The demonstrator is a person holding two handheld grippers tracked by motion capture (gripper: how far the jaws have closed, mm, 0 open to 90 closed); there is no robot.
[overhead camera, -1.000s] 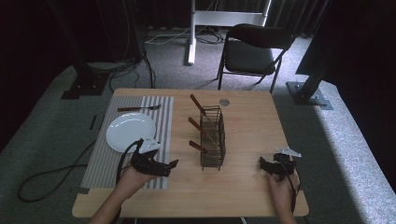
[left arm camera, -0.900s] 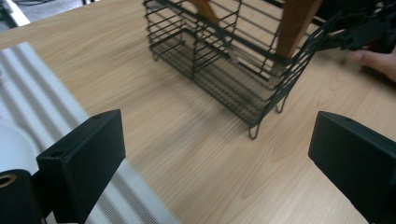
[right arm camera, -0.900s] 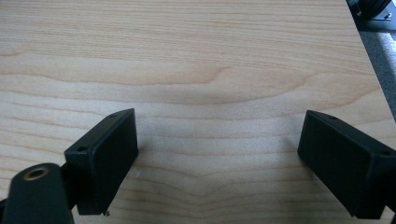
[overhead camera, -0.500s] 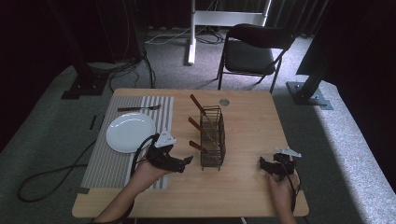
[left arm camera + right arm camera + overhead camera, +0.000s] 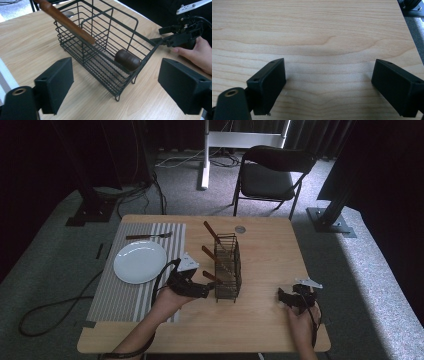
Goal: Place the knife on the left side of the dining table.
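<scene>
Left gripper [image 5: 204, 290], jaws apart and just closing a little on nothing, faces the wire basket [image 5: 227, 267]; plate [image 5: 140, 262] probably clear.

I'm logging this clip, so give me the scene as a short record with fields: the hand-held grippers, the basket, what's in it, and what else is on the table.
left hand-held gripper: open, jaws just been closing, nothing between them, aimed at the near end of the wire basket
right hand-held gripper: open, low over bare table
wire basket: black, upright, mid-table
wooden-handled utensils: three, handles leaning out of the basket
plate: white, on striped placemat
fork: wooden handle, on placemat beyond the plate
</scene>
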